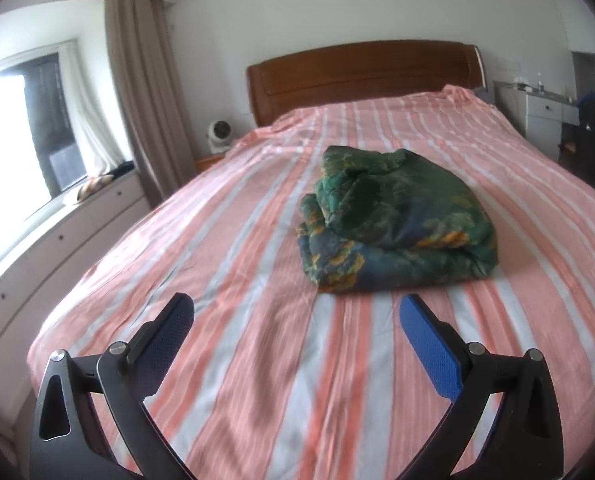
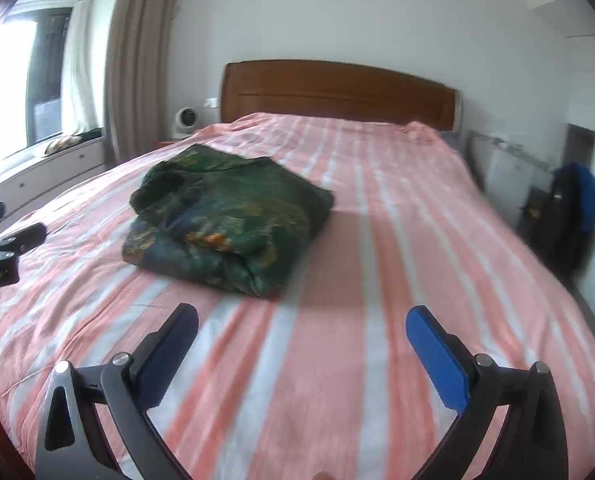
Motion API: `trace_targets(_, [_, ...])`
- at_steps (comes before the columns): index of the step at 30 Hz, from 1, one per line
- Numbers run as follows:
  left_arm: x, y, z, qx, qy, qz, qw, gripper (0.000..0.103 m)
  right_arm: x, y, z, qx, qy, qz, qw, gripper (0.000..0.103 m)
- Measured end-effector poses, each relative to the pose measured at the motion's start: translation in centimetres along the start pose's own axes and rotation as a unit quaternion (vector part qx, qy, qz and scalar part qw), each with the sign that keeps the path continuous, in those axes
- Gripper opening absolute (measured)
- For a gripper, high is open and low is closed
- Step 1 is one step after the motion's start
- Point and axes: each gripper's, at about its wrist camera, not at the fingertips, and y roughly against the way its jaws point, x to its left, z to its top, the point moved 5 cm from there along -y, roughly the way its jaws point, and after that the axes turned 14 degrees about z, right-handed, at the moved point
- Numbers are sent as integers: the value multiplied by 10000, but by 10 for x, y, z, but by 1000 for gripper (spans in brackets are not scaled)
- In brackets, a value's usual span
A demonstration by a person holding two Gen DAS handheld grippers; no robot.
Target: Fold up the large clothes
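The left gripper (image 1: 297, 308) has its 2 blue-padded jaws spread wide with only striped bedsheet (image 1: 257, 360) between them; the right gripper (image 2: 301, 318) likewise stands wide apart and empty. Just beyond the left gripper, slightly right of it, lies the folded green garment (image 1: 393, 224); from the right gripper it sits ahead and left (image 2: 225, 220); farther off stands the wooden headboard (image 1: 361, 76).

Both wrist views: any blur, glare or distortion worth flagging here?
Left wrist view: window blown out white, striped bedsheet smeared by motion blur near the lens, fisheye bends the headboard. Right wrist view: same window glare, folded green garment soft, sheet streaked, dark corners.
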Motion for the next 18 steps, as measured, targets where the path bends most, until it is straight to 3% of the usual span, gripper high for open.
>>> trace_targets(12, [3,69,-7,-500,291,-76,9983,103,-12,89,-10,-543,-546,191,9968,102])
trace_targets(15, [-4,75,-13,-432,137,-294,9985,103,-4,99,-15,-426,-396,278,9979,102])
trace_targets(18, [-9,80,-20,-363,0,-443,9984,103,3,102,-20,-150,-353,94,9992,102])
